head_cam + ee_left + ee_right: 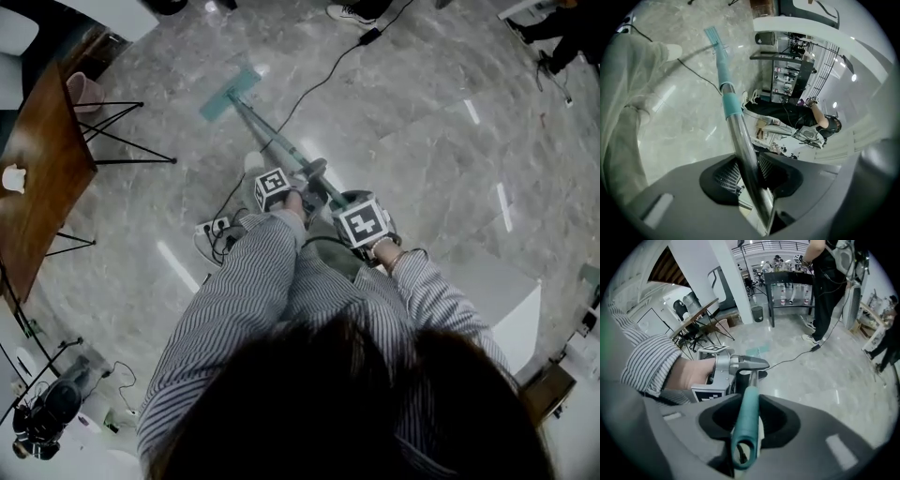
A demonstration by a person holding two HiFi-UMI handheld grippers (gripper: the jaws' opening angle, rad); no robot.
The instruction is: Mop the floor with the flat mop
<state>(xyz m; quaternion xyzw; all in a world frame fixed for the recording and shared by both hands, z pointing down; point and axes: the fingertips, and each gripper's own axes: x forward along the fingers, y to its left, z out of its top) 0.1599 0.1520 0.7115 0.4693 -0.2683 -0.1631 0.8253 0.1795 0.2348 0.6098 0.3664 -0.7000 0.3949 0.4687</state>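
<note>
The flat mop's teal head [228, 95] lies on the grey marble floor ahead of me, and its pole [281, 145] slopes back to my hands. My left gripper [310, 172] is shut on the silver pole [746, 154] below a teal collar [731, 104]; the mop head [713, 34] shows far down the pole. My right gripper [351, 201] is shut on the teal handle end [746, 423], which has a hanging hole. In the right gripper view the left gripper [741, 365] sits just ahead on the pole, with the mop head [756, 351] beyond it.
A wooden table [37, 178] and a pink bin [82, 89] stand at the left. A black cable [323, 80] and a power strip [215, 227] lie on the floor near the mop. A white block [511, 305] is at the right. A person [830, 287] stands by a black shelf [790, 284].
</note>
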